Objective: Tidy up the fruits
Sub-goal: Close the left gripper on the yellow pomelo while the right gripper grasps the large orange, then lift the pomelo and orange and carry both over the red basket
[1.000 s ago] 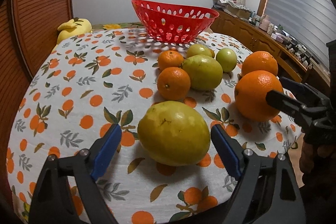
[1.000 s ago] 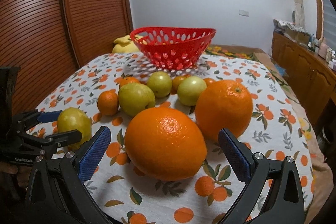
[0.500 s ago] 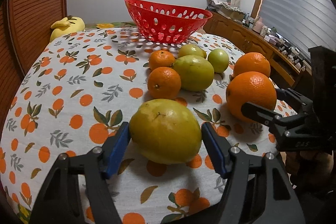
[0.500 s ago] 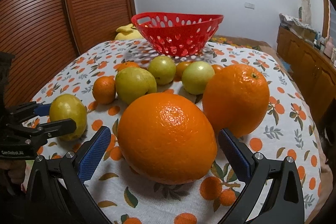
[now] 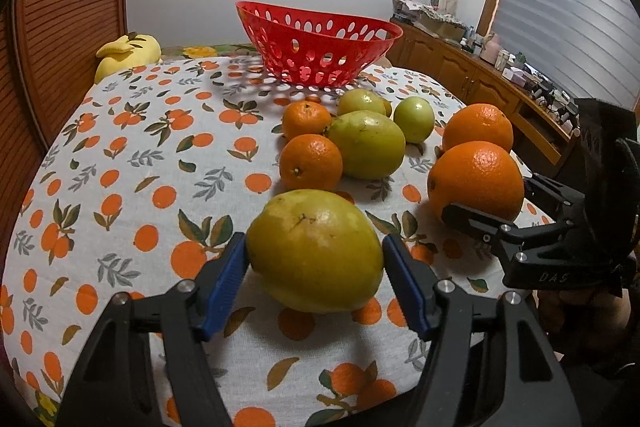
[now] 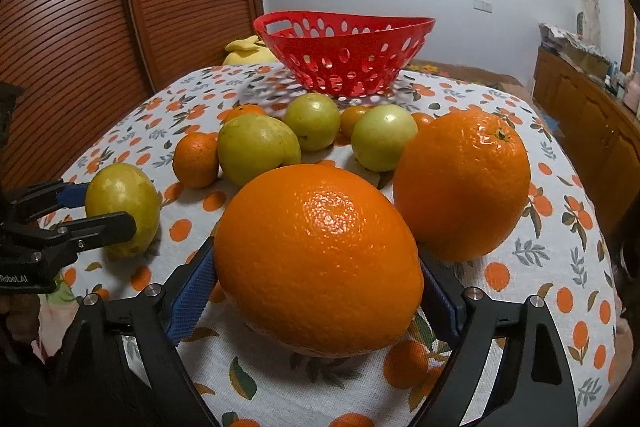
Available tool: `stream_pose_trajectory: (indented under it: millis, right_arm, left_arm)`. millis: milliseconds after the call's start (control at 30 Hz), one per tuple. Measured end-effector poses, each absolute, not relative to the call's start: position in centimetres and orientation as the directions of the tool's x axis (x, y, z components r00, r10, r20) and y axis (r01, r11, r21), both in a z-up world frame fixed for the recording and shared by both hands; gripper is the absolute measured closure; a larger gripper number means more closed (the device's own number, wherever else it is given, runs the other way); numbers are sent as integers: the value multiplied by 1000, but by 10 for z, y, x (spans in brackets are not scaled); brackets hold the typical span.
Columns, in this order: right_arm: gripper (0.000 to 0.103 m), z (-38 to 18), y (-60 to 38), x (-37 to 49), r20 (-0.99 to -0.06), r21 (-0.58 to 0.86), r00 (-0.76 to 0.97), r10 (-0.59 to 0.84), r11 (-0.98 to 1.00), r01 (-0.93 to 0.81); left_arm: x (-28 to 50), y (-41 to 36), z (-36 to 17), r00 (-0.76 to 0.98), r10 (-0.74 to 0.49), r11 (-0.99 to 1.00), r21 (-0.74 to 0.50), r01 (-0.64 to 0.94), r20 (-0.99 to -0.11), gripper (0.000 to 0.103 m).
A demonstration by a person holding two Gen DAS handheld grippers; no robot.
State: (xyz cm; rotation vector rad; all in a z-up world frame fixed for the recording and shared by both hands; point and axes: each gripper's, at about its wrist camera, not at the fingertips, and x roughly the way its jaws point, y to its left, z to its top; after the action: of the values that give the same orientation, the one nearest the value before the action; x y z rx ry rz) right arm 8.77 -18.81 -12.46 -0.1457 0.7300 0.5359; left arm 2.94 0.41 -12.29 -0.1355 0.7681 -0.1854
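Fruit sits between both pairs of fingers. In the left wrist view the left gripper (image 5: 314, 269) has just been closing, and its blue pads (image 5: 224, 285) are pressed against both sides of a yellow-green lemon-shaped fruit (image 5: 316, 251) that rests on the desk (image 5: 120, 167) near its front edge. In the right wrist view the right gripper (image 6: 316, 291) has also just been closing, and its pads (image 6: 190, 297) touch the flanks of a large orange (image 6: 318, 259), also resting on the orange-patterned cloth; the right-hand pad is mostly hidden behind the fruit.

From the left wrist, the right gripper and its orange lie at three o'clock of the yellow-green fruit. A second large orange (image 6: 462, 185) sits just beyond the gripped orange, at one o'clock of it, and the two look nearly touching.

Farther back, around the middle of the desk, a cluster gathers: a larger green-yellow fruit (image 5: 366, 145) with two small tangerines (image 5: 310, 163) touching it at its nine and eleven o'clock, and two round green fruits (image 6: 382, 139) behind.

Beyond the cluster, at twelve o'clock, a red perforated basket (image 5: 316, 45) stands upright near the far edge. A yellow plush toy (image 5: 126, 55) lies past the desk at ten o'clock.
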Motion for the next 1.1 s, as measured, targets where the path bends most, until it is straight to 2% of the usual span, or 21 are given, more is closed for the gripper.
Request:
stream_pose_trajectory:
  millis: [400, 1100]
  right_arm:
    - [12, -104, -188, 86, -640, 98, 600, 479, 826, -555]
    - [12, -29, -191, 97, -550, 41, 660, 512, 806, -591]
  left_arm:
    - [31, 13, -101, 737, -213, 975, -191, 116, -641, 35]
    - [53, 16, -36, 816, -208, 977, -160, 143, -539, 35]
